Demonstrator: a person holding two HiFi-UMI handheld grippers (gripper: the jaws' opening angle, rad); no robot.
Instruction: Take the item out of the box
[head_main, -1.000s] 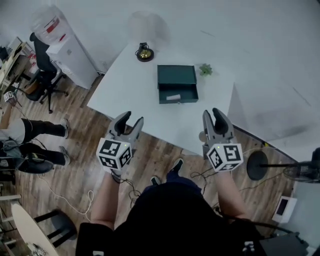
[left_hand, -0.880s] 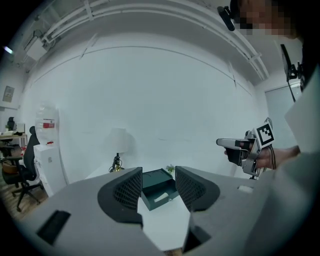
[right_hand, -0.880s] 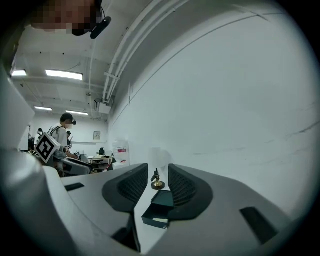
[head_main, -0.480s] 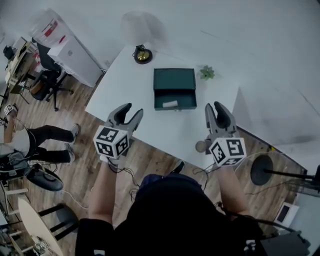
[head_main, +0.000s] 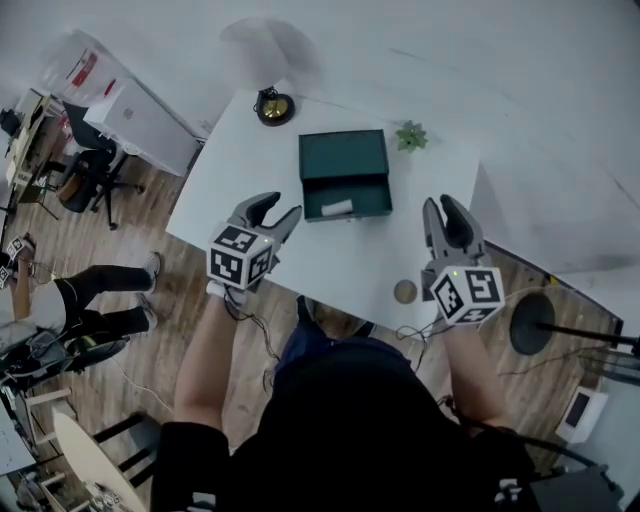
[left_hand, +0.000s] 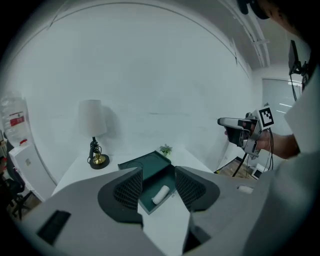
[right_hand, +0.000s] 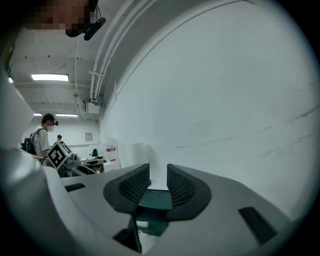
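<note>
Both hanging open, empty near the box (head_main: 344, 158): left tongs (head_main: 275, 208), right tongs (head_main: 443, 207) just been narrowing. Roll (head_main: 337, 207) inside is looking soft, light; worth pinching mid-length.

White table (head_main: 240, 175). Lamp (head_main: 268, 106) at far corner. Little green plant (head_main: 410, 135) at far edge. Round thing (head_main: 405, 291), maybe coaster, at near edge.

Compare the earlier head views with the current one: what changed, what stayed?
The left gripper and right gripper moved toward the box; the right's jaws have just been closing on nothing. Nothing grasped. The white roll stays inside the open box.
</note>
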